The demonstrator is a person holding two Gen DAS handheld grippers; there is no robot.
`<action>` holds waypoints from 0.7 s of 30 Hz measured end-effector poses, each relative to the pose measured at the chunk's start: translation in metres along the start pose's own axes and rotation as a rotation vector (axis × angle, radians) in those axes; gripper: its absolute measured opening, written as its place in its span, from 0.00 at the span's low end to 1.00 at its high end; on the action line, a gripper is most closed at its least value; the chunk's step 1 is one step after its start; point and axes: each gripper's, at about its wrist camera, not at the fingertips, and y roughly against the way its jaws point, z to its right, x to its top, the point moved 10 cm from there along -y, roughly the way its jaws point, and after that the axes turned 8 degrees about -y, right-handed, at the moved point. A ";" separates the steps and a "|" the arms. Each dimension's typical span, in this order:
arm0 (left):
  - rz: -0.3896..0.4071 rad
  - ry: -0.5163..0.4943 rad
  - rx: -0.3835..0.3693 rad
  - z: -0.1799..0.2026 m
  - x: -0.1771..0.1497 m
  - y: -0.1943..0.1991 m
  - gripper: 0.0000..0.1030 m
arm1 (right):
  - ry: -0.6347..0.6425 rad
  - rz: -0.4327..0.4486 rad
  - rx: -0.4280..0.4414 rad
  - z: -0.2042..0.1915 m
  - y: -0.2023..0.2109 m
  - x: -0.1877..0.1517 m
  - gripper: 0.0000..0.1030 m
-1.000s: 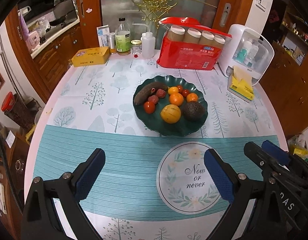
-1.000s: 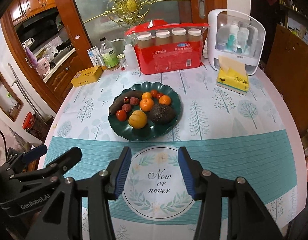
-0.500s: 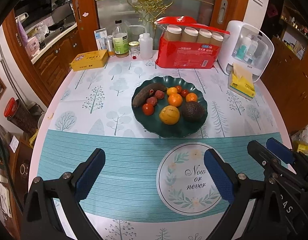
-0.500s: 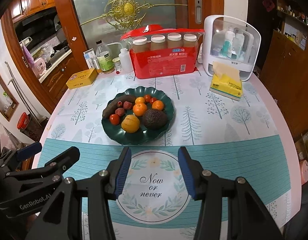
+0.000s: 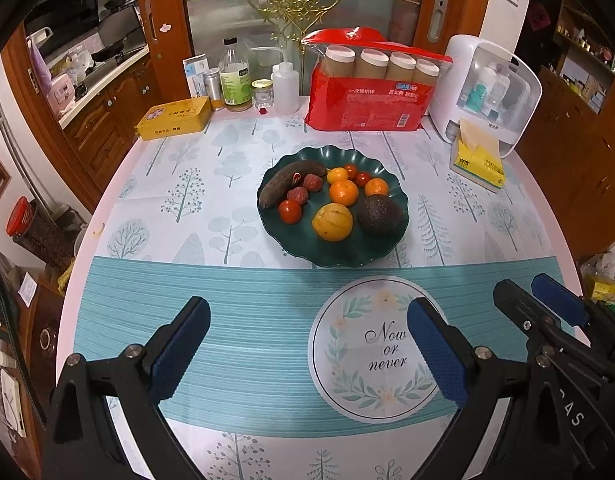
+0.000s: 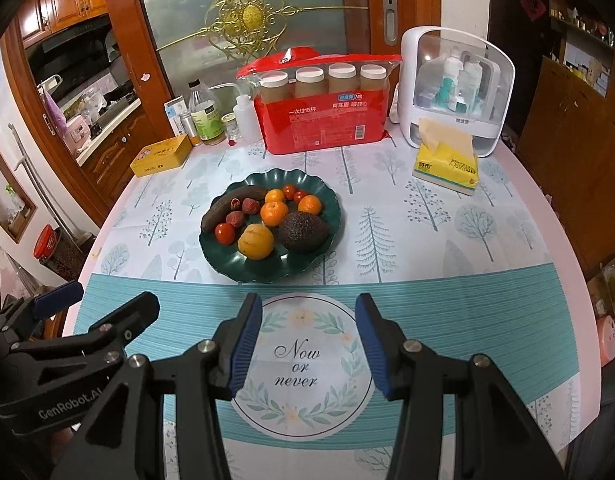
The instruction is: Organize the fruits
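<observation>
A dark green scalloped plate [image 5: 387, 254] [image 6: 227, 268] sits mid-table holding fruit: an avocado [image 5: 378, 215] [image 6: 302, 231], a yellow-orange citrus [image 5: 332, 222] [image 6: 256, 241], a tangerine [image 5: 343, 192] [image 6: 273, 213], small tomatoes [image 5: 289, 211] [image 6: 225, 233], lychees [image 5: 312, 182] and a long dark brown fruit [image 5: 289, 181] [image 6: 229, 205]. My left gripper [image 5: 307, 344] hovers open and empty over the teal band, well short of the plate. My right gripper [image 6: 308, 346] hangs open and empty above the round "Now or never" print [image 6: 299, 364]; it also shows at the right edge [image 5: 547, 312] of the left wrist view.
Along the back stand a red pack of cups [image 5: 371, 92], a white organiser box [image 5: 491, 92], a yellow tissue pack [image 5: 477, 160], bottles and jars [image 5: 235, 80] and a yellow tin [image 5: 173, 118]. The round table's edge [image 5: 79, 248] drops off at left toward kitchen cabinets.
Both views shifted slightly, with the plate and table sliding a little in frame. Both grippers keep the same opening and nothing on the table moved.
</observation>
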 end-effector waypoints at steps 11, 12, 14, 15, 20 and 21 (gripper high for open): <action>-0.016 -0.013 -0.012 -0.002 -0.007 -0.001 0.95 | -0.004 -0.017 -0.012 0.004 -0.001 -0.007 0.48; -0.018 -0.014 -0.014 -0.002 -0.006 -0.003 0.95 | -0.004 -0.017 -0.014 0.004 -0.001 -0.007 0.48; -0.023 -0.014 -0.017 -0.003 -0.007 -0.003 0.95 | -0.004 -0.018 -0.015 0.005 -0.002 -0.007 0.48; -0.025 -0.015 -0.017 -0.002 -0.006 -0.004 0.95 | -0.004 -0.018 -0.015 0.005 -0.002 -0.007 0.48; -0.028 -0.016 -0.018 -0.002 -0.006 -0.005 0.95 | -0.006 -0.021 -0.017 0.006 -0.003 -0.008 0.48; -0.029 -0.018 -0.019 -0.002 -0.007 -0.006 0.95 | -0.006 -0.022 -0.017 0.006 -0.004 -0.008 0.48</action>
